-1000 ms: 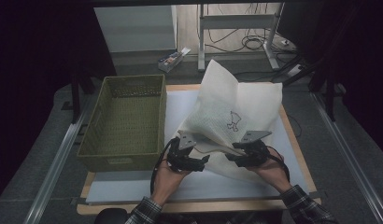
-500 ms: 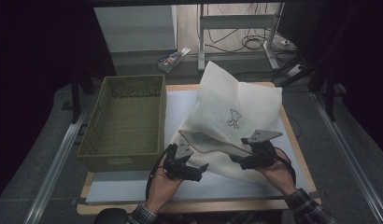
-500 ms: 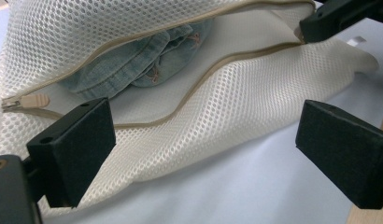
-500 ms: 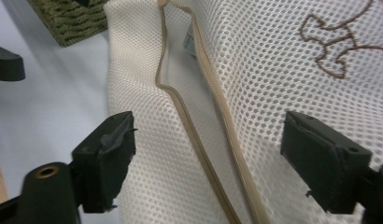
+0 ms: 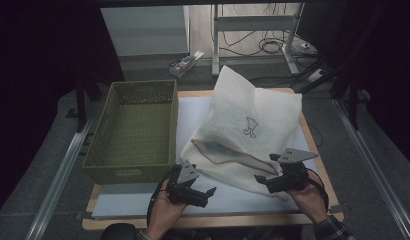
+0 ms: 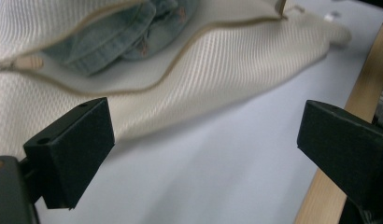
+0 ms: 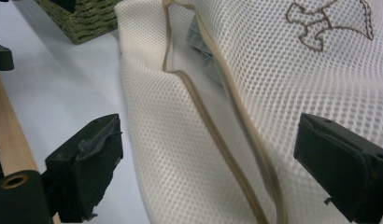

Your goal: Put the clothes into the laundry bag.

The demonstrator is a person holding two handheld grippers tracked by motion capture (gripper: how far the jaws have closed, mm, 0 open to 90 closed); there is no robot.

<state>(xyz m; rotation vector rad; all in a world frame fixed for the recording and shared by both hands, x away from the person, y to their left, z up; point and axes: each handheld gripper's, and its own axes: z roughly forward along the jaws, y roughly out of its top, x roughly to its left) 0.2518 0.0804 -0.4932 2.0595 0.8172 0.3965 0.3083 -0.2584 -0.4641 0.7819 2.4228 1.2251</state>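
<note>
A white mesh bag [image 5: 253, 110] with a stitched motif lies on the white mat [image 5: 138, 202], its zip mouth gaping toward me. Blue denim [image 6: 115, 32] shows inside the mouth, and a bit of denim [image 7: 201, 42] peeks out there in the right gripper view too. My left gripper [image 5: 209, 196] hovers over the mat just short of the bag's [image 6: 227, 60] near-left edge. Its jaws have just been opening and stand wide with nothing between them. My right gripper [image 5: 264, 168] hangs over the bag's [image 7: 283, 70] near-right corner, jaws also just opened and wide apart above the mesh.
A green woven basket [image 5: 133, 130] stands on the mat left of the bag, and its corner [image 7: 87, 18] shows in the right gripper view. The table's wooden edge [image 6: 362, 88] runs close to my left gripper. A small box [image 5: 185, 62] and metal frame legs [image 5: 215, 40] lie beyond the table.
Both grippers have let go of the bag's near edge, opened, and drawn back toward me and apart. The edge has dropped onto the mat.
</note>
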